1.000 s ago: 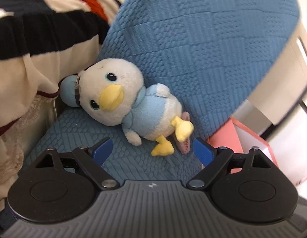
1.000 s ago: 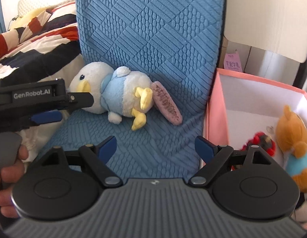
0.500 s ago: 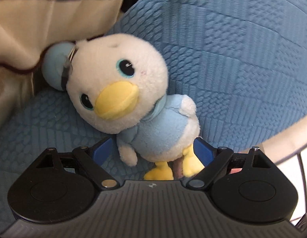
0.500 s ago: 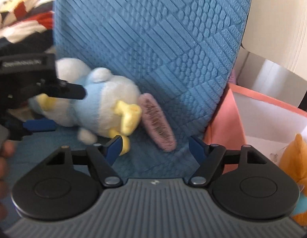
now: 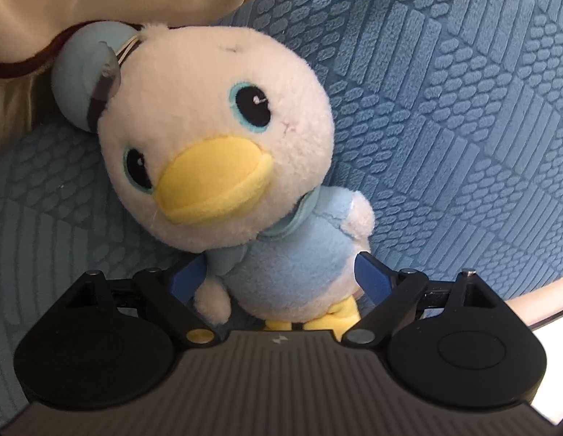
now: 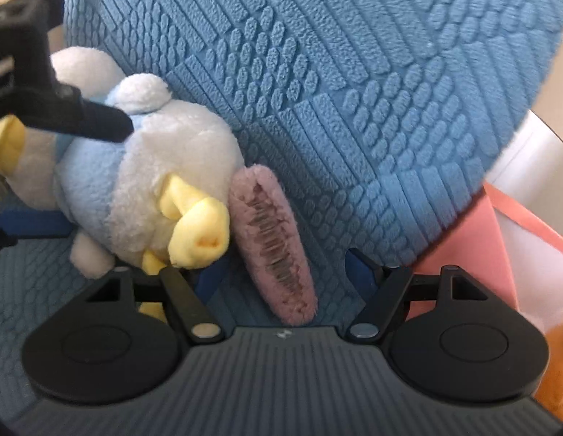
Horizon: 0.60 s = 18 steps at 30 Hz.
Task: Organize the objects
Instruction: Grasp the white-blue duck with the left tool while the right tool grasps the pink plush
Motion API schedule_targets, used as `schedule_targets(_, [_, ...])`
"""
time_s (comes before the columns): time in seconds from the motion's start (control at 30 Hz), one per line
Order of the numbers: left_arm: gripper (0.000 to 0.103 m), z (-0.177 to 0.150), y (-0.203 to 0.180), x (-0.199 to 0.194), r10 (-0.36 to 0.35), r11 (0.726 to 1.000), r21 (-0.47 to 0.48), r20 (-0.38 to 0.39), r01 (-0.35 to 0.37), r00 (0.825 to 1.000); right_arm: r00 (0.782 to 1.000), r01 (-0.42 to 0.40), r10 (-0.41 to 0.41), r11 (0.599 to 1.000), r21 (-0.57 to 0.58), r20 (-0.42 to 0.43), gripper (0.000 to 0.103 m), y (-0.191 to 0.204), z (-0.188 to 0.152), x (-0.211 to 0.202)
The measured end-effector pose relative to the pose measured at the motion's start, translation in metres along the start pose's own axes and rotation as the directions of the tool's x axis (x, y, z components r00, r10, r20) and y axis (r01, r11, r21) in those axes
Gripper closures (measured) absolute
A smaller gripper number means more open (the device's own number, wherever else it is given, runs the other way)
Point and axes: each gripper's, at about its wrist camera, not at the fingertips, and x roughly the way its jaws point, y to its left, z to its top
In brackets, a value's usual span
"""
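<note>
Both tools straddle toys; left (image 5: 279, 278) flanks duck (image 5: 216, 152); right (image 6: 281, 272) flanks pink plush (image 6: 272, 243).

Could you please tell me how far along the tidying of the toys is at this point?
Done: an orange plush is beside the pink box. In hand: the left hand-held gripper straddles the duck plush, and the right hand-held gripper is open around the pink fuzzy clip. Left: gripping and moving both.

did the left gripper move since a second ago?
Yes. The left gripper has closed in on the plush duck, lying on the blue chair cushion; the duck's body now sits between its open jaws.
</note>
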Motion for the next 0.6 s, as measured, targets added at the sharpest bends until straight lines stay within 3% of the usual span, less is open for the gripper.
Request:
schedule_targets(0.13, [0.012,-0.001,0.002,0.005,-0.014,0.999,-0.03,0.004,0.014,1.0,0.999,-0.034,0.034,0.999,-0.023,-0.004,0.044,-0.001,0.0,0.012])
schedule_targets(0.2, [0.012,-0.001,0.002,0.006,-0.011,1.0,-0.028,0.006,0.011,1.0,0.998,-0.068,0.067,0.997,-0.022,-0.015,0.057,-0.001,-0.001,0.015])
schedule_targets(0.27, [0.012,-0.003,0.001,0.008,-0.011,1.0,-0.028,0.005,0.011,1.0,0.999,-0.051,0.05,0.998,-0.042,-0.012,0.062,0.001,-0.002,0.013])
schedule_targets(0.6, [0.012,-0.009,0.004,0.008,-0.001,0.998,-0.058,0.0,0.001,1.0,0.988,-0.156,0.155,0.988,-0.002,-0.012,0.065,-0.015,-0.006,-0.015])
